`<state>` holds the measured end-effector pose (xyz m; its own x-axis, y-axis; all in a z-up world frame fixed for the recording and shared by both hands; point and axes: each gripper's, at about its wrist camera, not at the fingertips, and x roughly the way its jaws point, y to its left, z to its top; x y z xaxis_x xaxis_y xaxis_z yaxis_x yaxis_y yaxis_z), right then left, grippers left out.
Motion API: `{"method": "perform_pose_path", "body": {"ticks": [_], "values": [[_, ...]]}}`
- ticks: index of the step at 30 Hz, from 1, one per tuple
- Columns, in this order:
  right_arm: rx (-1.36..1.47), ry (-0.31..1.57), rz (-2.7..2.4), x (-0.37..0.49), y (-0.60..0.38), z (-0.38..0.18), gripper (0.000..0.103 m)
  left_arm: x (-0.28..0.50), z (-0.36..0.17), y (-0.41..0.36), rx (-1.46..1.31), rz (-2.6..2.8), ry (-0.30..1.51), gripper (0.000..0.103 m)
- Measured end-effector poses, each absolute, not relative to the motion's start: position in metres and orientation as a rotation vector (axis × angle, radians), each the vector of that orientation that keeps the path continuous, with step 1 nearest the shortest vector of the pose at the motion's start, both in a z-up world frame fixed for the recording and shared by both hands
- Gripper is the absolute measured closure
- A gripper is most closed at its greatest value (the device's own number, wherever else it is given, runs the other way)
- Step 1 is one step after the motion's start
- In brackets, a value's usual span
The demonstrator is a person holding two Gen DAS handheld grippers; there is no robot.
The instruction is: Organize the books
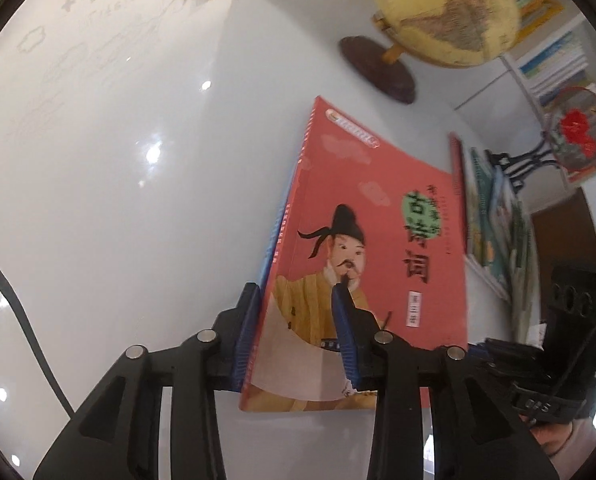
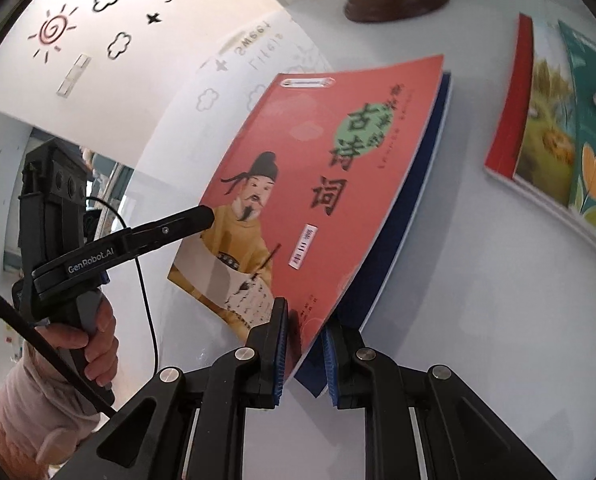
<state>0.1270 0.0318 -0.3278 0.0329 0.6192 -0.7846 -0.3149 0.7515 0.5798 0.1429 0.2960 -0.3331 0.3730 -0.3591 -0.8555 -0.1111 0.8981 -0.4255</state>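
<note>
A red poetry book [image 1: 378,232] with a drawn man in yellow robes is held above the white table, with a blue book [image 2: 414,200] pressed under it. My left gripper [image 1: 298,300] is shut on the pair at their spine edge. My right gripper [image 2: 304,320] is shut on the same pair at a lower corner. In the right wrist view the left gripper's finger [image 2: 177,224] shows at the red book's [image 2: 318,168] left edge. A stack of other books [image 2: 554,128] lies to the right, also seen in the left wrist view [image 1: 490,220].
A globe [image 1: 446,8] on a dark wooden base [image 2: 398,0] stands at the back of the white table [image 1: 117,200]. A shelf of books [image 1: 554,52] and a decorative fan on a black stand [image 1: 578,132] are at the far right.
</note>
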Motion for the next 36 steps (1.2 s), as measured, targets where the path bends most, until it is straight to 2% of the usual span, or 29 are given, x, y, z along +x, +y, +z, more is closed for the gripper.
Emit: {"method": "perform_pose_path", "body": {"ticks": [5, 12, 14, 15, 16, 17, 22, 24, 26, 29, 31, 36], "values": [[0.326, 1.376, 0.699, 0.125, 0.025, -0.333, 0.083, 0.144, -0.336, 0.295, -0.467, -0.137, 1.195, 0.066], [0.314, 1.375, 0.674, 0.119, 0.029, -0.334, 0.080, 0.147, -0.327, 0.290, -0.400, -0.092, 1.191, 0.066], [0.334, 1.390, 0.657, 0.119, 0.027, -0.334, 0.076, 0.140, -0.322, 0.296, -0.360, -0.026, 1.188, 0.066], [0.343, 1.397, 0.643, 0.118, 0.025, -0.334, 0.070, 0.136, -0.321, 0.299, -0.347, 0.001, 1.193, 0.066], [0.344, 1.401, 0.625, 0.116, 0.022, -0.332, 0.059, 0.133, -0.320, 0.302, -0.343, 0.019, 1.196, 0.066], [0.326, 1.398, 0.601, 0.115, 0.019, -0.329, 0.053, 0.127, -0.317, 0.305, -0.350, 0.038, 1.199, 0.063], [0.307, 1.343, 0.531, 0.100, -0.012, -0.311, 0.051, 0.109, -0.307, 0.297, -0.382, 0.016, 1.225, 0.062], [0.281, 1.293, 0.513, 0.095, -0.027, -0.300, 0.051, 0.107, -0.295, 0.283, -0.403, 0.007, 1.193, 0.061], [0.203, 1.205, 0.479, 0.089, -0.042, -0.282, 0.051, 0.109, -0.282, 0.263, -0.427, -0.041, 1.161, 0.049], [0.077, 1.078, 0.380, 0.085, -0.076, -0.258, 0.049, 0.121, -0.258, 0.211, -0.379, -0.153, 1.102, 0.038], [0.079, 1.045, 0.265, 0.087, -0.108, -0.254, 0.039, 0.132, -0.248, 0.173, -0.297, -0.212, 1.084, 0.037], [0.239, 1.054, 0.161, 0.087, -0.178, -0.269, 0.039, 0.154, -0.243, 0.092, -0.180, -0.350, 1.115, 0.037]]}}
